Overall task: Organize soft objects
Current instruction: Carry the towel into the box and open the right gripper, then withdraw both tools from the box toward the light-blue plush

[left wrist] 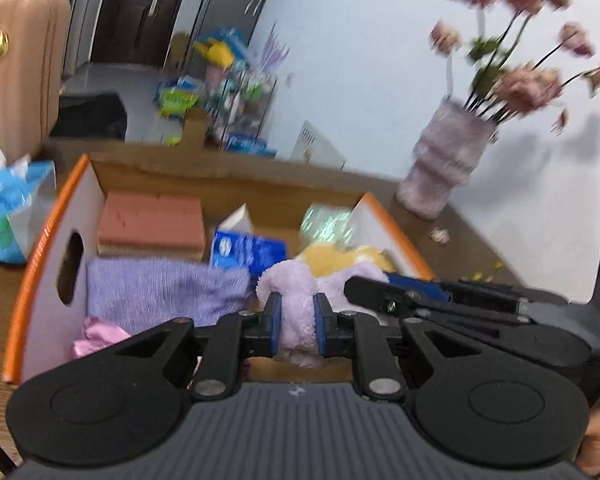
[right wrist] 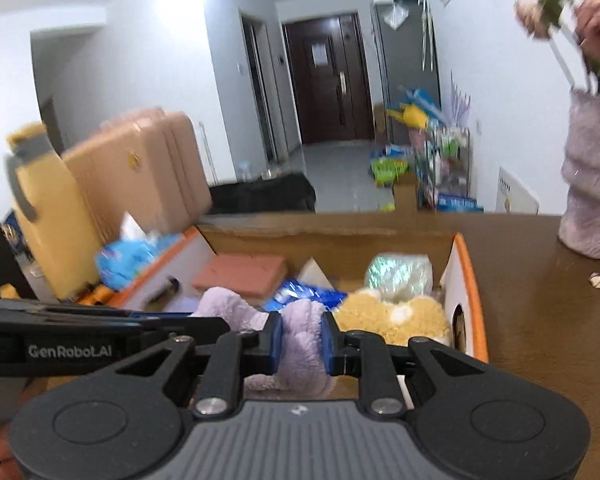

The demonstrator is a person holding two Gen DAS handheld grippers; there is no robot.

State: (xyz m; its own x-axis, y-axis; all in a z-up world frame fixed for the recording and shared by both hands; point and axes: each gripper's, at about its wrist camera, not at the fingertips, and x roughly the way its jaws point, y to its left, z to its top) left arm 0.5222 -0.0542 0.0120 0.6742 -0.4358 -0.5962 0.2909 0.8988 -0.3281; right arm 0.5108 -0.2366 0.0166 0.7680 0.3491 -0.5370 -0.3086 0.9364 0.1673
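Note:
My left gripper (left wrist: 296, 320) is shut on a fluffy lilac plush cloth (left wrist: 296, 304) held over the near edge of an open cardboard box (left wrist: 72, 208) with orange rims. My right gripper (right wrist: 300, 344) is shut on another part of the same lilac plush cloth (right wrist: 300, 340), beside the left one. Inside the box lie a pink sponge block (left wrist: 152, 224), a purple towel (left wrist: 160, 292), a blue packet (left wrist: 248, 252), a yellow plush toy (right wrist: 392, 316), a shiny bag (right wrist: 396, 272) and a pink cloth (left wrist: 96, 338).
The box stands on a brown wooden table (right wrist: 540, 300). A lilac vase (left wrist: 444, 164) with pink flowers stands at the right by the wall. A blue tissue pack (left wrist: 8, 216) and a tan suitcase (left wrist: 16, 64) are at the left.

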